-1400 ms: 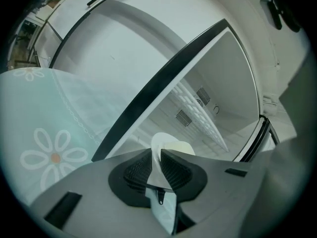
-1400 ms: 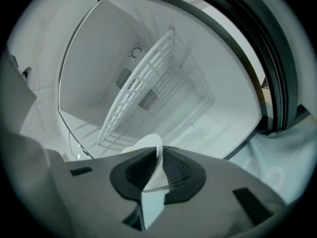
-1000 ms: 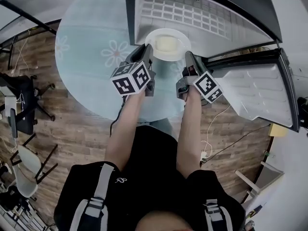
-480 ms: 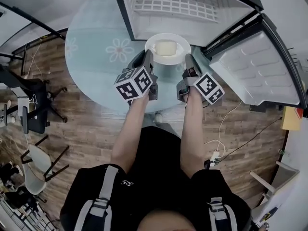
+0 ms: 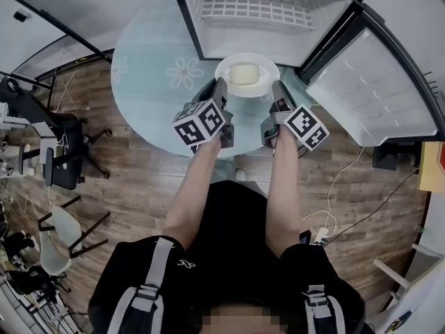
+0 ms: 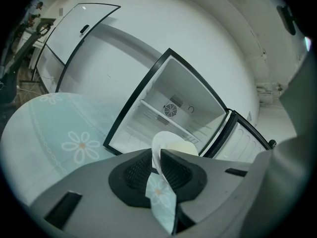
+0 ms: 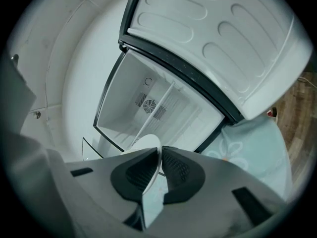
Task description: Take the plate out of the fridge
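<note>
1. Just in front of the open fridge (image 5: 271, 9), above the far edge of the round flowered rug (image 5: 156, 68), the white plate (image 5: 259, 88) is held in the air, with a pale block (image 5: 243, 73) on it.
2. Its left rim is gripped by the left gripper (image 5: 220, 83).
3. Its right rim is gripped by the right gripper (image 5: 277, 88), whose jaws have just been closing on it.
4. The fridge door (image 5: 375, 89) is swung wide to the right.
</note>
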A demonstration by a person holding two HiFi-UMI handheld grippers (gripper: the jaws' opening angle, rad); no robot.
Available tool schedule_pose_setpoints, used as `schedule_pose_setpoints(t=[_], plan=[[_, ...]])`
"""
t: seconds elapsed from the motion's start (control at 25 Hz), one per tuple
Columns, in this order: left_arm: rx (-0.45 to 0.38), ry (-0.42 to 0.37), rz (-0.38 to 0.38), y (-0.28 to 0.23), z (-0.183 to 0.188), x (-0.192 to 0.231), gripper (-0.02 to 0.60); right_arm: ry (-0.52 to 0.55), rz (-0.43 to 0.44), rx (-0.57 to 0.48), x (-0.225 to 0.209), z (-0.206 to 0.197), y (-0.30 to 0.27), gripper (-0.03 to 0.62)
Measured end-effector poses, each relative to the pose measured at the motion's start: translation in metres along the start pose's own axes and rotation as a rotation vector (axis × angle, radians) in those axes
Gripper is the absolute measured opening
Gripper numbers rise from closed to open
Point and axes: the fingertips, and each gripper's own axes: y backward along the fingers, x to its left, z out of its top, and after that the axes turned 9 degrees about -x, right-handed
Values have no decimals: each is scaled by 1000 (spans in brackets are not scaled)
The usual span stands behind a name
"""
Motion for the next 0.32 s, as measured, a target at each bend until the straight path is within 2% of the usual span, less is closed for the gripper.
schedule_pose_setpoints(t=[0.32], plan=[[7, 2, -7, 3, -3, 2, 52, 7, -2, -2, 2, -2, 4, 26]])
